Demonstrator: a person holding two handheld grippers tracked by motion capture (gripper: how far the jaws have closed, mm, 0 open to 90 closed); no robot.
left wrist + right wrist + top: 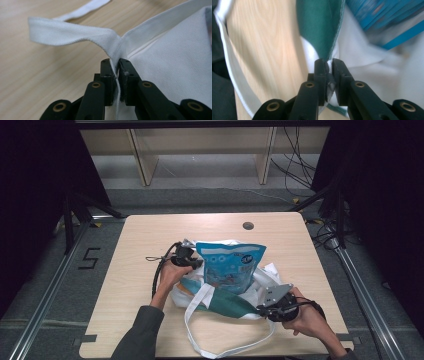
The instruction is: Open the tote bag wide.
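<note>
White fabric tote bag (pixel 250 292) with a green panel (pixel 227 302) lies crumpled near the middle of the pale wooden table (pixel 130 245), a little toward our side, and a blue plastic snack pouch (pixel 231 265) stands up out of its mouth, leaning slightly. We hold the bag from both sides. Our left gripper (pixel 192 261) sits at the bag's left edge, just beside the pouch; in the left gripper view its jaws are pinched nearly together on the white cloth of the bag's rim, right where a white woven strap (pixel 72 33) joins it, with only the thickness of the fabric between them, and the strap loops away over the bare tabletop. Our right gripper (pixel 261 309) is at the bag's near right corner, with the grey three-cornered plate (pixel 276 293) on top of it; in the right gripper view its jaws are likewise closed on the bag's edge, where the green panel (pixel 319 27) meets the white cloth, with the blurred blue pouch (pixel 384 20) beyond. A second long white handle loop (pixel 210 340) trails from the bag toward the table's near edge, lying flat between our forearms. A small dark round grommet (pixel 248 225) sits in the table's far side, well apart from the bag
</note>
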